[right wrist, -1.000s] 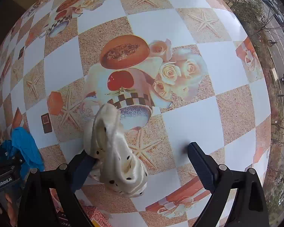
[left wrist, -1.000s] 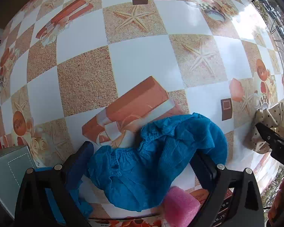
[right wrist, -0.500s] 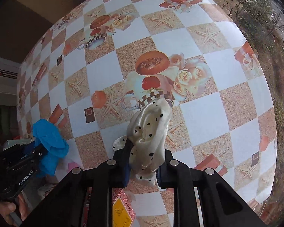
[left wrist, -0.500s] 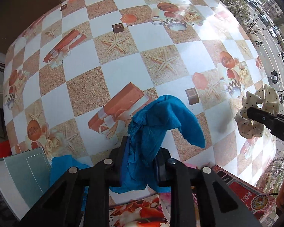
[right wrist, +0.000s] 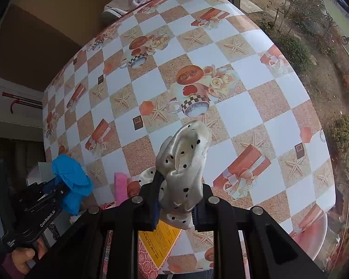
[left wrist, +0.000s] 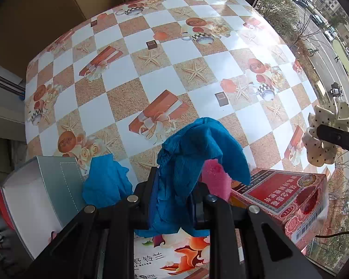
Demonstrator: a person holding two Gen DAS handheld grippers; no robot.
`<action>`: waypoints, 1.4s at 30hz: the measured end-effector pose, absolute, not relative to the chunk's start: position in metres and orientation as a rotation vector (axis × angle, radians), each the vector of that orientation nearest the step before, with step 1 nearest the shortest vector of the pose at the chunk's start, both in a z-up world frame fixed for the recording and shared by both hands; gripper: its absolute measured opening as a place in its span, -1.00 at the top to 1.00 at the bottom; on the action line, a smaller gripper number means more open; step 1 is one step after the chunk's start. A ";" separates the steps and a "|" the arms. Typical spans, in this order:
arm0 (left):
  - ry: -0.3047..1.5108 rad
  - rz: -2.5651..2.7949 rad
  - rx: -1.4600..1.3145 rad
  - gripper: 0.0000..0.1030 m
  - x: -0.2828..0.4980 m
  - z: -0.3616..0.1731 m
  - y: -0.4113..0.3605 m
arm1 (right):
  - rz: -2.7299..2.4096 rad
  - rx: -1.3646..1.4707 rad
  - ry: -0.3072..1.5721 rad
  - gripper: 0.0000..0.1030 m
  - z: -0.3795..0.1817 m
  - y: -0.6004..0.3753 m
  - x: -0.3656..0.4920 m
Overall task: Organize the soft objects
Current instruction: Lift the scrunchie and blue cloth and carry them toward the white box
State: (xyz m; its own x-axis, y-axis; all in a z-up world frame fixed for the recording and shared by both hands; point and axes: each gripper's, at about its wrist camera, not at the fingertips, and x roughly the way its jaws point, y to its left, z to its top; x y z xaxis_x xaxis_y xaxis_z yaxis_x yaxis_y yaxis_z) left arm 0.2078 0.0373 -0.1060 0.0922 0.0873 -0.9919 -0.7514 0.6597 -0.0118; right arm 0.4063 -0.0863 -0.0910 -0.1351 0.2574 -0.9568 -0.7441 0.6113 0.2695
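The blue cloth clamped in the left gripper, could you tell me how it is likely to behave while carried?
Probably floppy: the blue cloth droops in folds over the shut left gripper. It looks light, hanging from one pinch. Loose flaps may swing or snag on the red box nearby.

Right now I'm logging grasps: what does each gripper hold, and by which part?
Left gripper pinches the blue cloth at its bunched lower part. Right gripper pinches the dotted scrunchie at its lower folds.
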 end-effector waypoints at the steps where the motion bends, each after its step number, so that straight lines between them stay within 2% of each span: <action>1: 1.343 0.681 -0.616 0.52 0.205 -0.102 0.034 | 0.914 -0.430 1.461 0.57 -0.087 -0.088 0.402; 20: 1.265 0.688 -0.582 0.52 0.123 -0.054 0.001 | 1.018 -0.452 1.371 0.57 -0.020 -0.088 0.308; 42: 1.195 0.810 -0.679 0.52 0.029 -0.048 -0.001 | 1.209 -0.732 1.399 0.57 -0.045 -0.064 0.162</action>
